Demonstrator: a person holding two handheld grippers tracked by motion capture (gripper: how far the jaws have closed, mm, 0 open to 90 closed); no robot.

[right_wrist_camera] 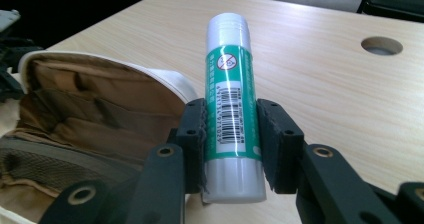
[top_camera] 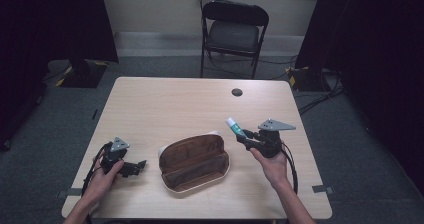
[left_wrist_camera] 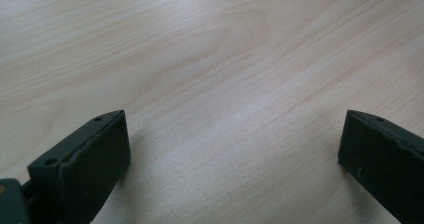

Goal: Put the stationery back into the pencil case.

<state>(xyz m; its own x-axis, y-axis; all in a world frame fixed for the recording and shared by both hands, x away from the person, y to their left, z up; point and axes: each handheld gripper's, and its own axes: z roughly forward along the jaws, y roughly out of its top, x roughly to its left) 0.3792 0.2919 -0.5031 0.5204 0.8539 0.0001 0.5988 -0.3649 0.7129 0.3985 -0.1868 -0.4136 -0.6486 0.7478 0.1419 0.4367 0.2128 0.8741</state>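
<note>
A green and white glue stick sits clamped between the jaws of my right gripper, pointing away from the camera. From the high view the right gripper holds the glue stick just right of the open brown pencil case, above the table. The pencil case lies open with its brown lining up and looks to hold nothing. My left gripper rests low on the table left of the case, and its jaws stand wide apart over bare wood in the left gripper view.
The light wooden table has a round cable hole near its far edge. A black folding chair stands behind the table. Dark curtains hang at both sides.
</note>
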